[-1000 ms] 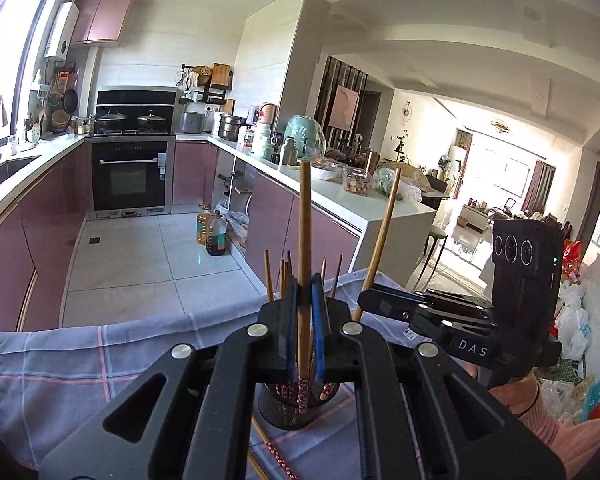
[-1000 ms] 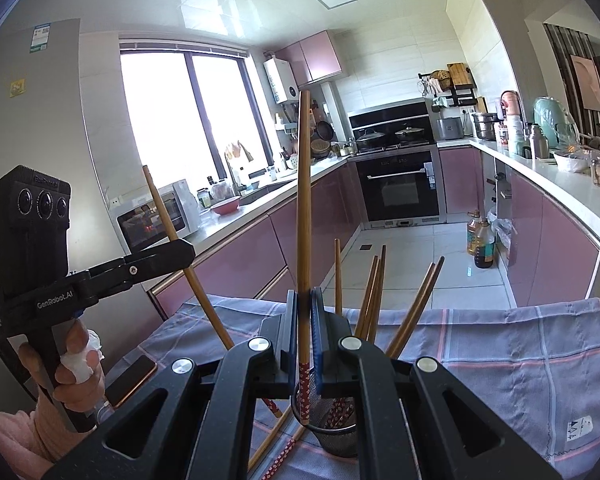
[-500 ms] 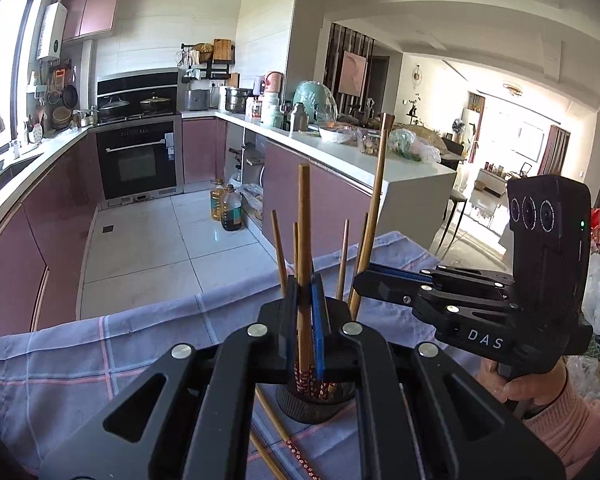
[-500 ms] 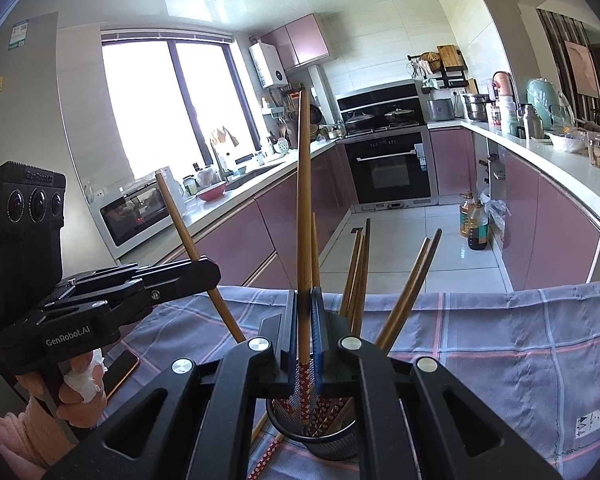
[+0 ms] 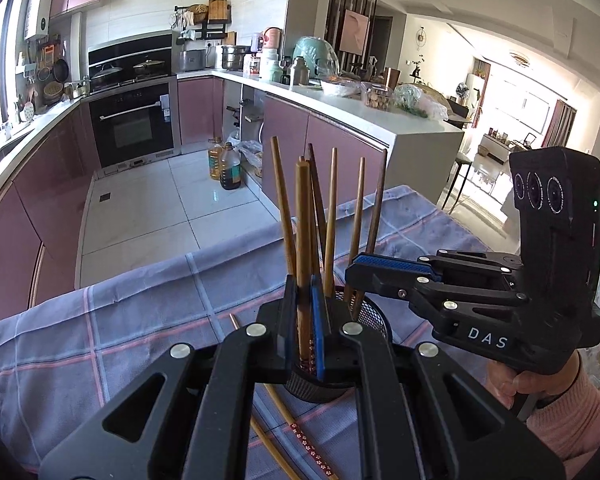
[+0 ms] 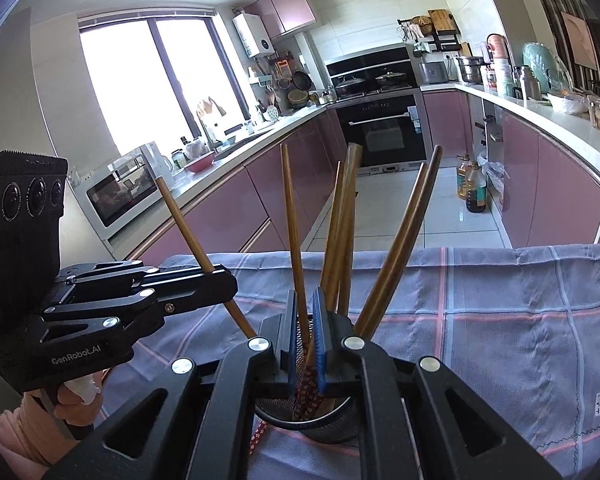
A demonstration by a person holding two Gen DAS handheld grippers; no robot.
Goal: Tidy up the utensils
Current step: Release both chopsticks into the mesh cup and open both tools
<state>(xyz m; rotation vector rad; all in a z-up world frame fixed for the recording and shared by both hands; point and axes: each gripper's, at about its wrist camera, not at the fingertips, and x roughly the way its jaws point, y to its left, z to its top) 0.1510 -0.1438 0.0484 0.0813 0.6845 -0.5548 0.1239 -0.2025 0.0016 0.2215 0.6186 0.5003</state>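
A black mesh holder (image 5: 374,314) stands on a checked blue-grey cloth (image 5: 140,320) and holds several wooden chopsticks leaning outward. My left gripper (image 5: 304,320) is shut on an upright chopstick (image 5: 302,220) whose patterned lower end reaches into the holder. From the right, my right gripper (image 5: 354,270) comes in level, shut on a dark chopstick (image 5: 376,208) that also dips into the holder. In the right wrist view the right gripper (image 6: 305,332) clamps its chopstick (image 6: 294,232) over the holder (image 6: 328,428). There the left gripper (image 6: 230,284) grips a slanted chopstick (image 6: 184,224).
Loose chopsticks (image 5: 288,420) lie on the cloth just in front of the holder, and another tip (image 5: 234,320) shows to its left. The cloth (image 6: 500,320) ends at the table's far edge, with kitchen floor and oil bottles (image 5: 228,164) beyond. A pink-sleeved hand (image 5: 540,384) holds the right gripper.
Both grippers have sunk toward the holder with their chopsticks and tilted further down. The chopsticks' lower ends now sit deeper in the holder.
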